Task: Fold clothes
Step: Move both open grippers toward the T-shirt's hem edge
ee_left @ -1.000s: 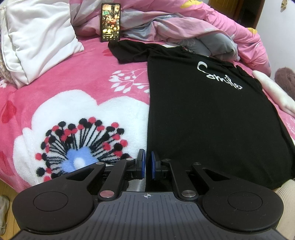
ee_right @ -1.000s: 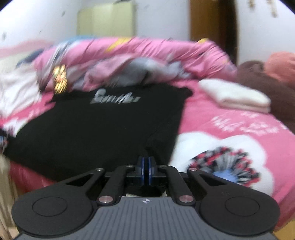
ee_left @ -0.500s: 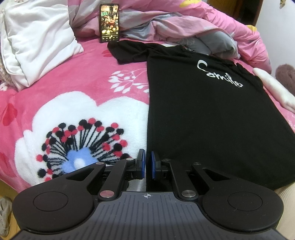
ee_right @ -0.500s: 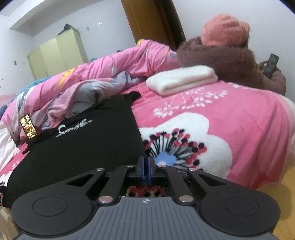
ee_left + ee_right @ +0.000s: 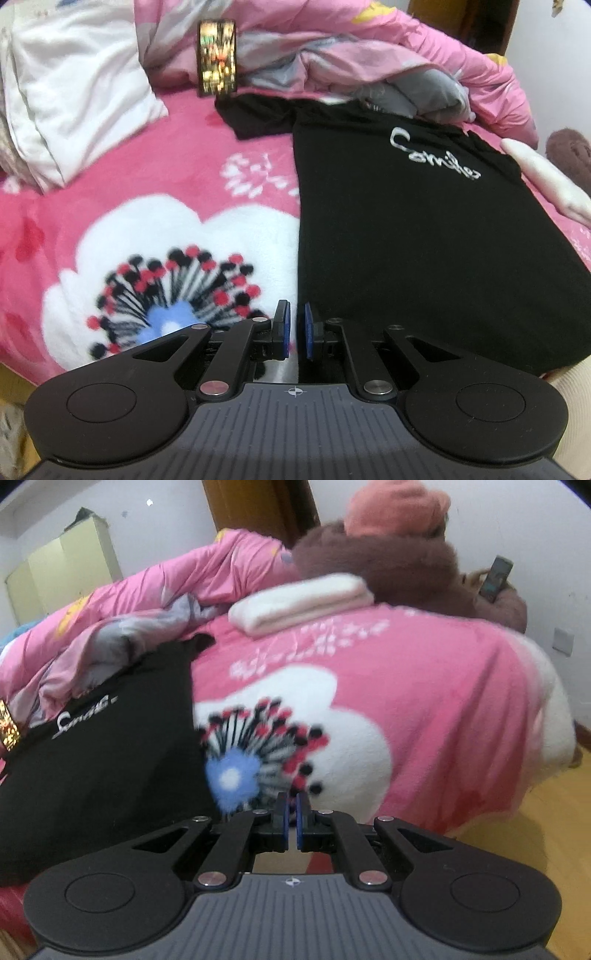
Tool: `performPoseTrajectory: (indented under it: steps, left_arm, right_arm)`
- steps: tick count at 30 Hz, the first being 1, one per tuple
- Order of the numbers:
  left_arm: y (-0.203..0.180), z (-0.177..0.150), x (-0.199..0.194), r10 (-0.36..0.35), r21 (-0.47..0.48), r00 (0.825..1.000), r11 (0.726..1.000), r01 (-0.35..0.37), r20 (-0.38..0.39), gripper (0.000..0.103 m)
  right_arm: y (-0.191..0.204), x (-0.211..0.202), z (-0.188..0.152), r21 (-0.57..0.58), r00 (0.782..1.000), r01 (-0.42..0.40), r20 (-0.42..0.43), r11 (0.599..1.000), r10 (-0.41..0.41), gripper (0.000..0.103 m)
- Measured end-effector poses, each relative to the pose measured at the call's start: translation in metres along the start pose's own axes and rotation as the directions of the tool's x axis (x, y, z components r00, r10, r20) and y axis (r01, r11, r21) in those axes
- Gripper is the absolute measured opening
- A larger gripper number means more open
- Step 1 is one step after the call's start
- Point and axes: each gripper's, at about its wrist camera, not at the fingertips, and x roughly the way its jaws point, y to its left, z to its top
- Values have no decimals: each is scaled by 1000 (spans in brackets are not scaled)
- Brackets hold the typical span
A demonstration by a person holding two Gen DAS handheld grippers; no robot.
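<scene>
Swinging round since a second ago, the right claw (image 5: 291, 821) now looks across the bed's corner rather than up the shirt, while the left claw (image 5: 293, 334) has barely stirred at the hem.

Left side first: the left claw's blue pads (image 5: 282, 332) stand almost together, a thin slit between them and nothing gripped. It sits low at the near left corner of the black T-shirt (image 5: 424, 229), which lies flat, face up on the bed's pink flowered blanket (image 5: 155, 236), white lettering toward the far end and one sleeve (image 5: 255, 114) spread out to the left. Over on the right, the right claw is likewise all but closed and empty, hovering off the shirt's near right edge, above the blue-centred flower (image 5: 232, 775).

By the look of it, no fold has been made yet: this is the approach, both claws lining up on the hem corners. The next move calls for each claw to part its pads, drop onto the fabric edge and pinch a single corner cleanly, without grabbing the plush blanket beneath.

Round the room: a white pillow (image 5: 74, 92) at far left, a lit phone (image 5: 217, 55) propped against a rumpled pink quilt (image 5: 369, 48), a folded white towel (image 5: 299, 602) beyond the shirt. A seated person in a fluffy coat (image 5: 388, 565) holds another phone (image 5: 496, 578). Pale cupboards (image 5: 62, 576), a wooden door (image 5: 258, 509) and wood floor (image 5: 535, 830) close it off.
</scene>
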Motion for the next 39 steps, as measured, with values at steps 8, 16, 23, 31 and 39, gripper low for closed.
performPoseTrajectory:
  steps: [8, 16, 23, 31, 39]
  left_arm:
    - [-56, -5, 8, -142, 220, 989, 965, 145, -28, 8]
    - [-44, -34, 4, -198, 240, 976, 947, 214, -87, 10]
    - [-31, -26, -20, -339, 188, 937, 918, 349, -87, 12]
    - [-109, -33, 26, -430, 312, 885, 828, 466, -180, 25]
    - [-62, -18, 1, -482, 149, 860, 850, 506, -169, 27]
  right_arm:
    - [78, 28, 34, -244, 967, -251, -24, 937, 253, 6]
    - [49, 32, 5, -196, 954, -290, -138, 937, 267, 6]
    - [66, 11, 26, -279, 969, -228, -155, 933, 191, 7]
    - [152, 48, 29, -391, 876, -480, -265, 785, 404, 13]
    - [84, 33, 39, -214, 872, -442, -330, 871, 361, 14]
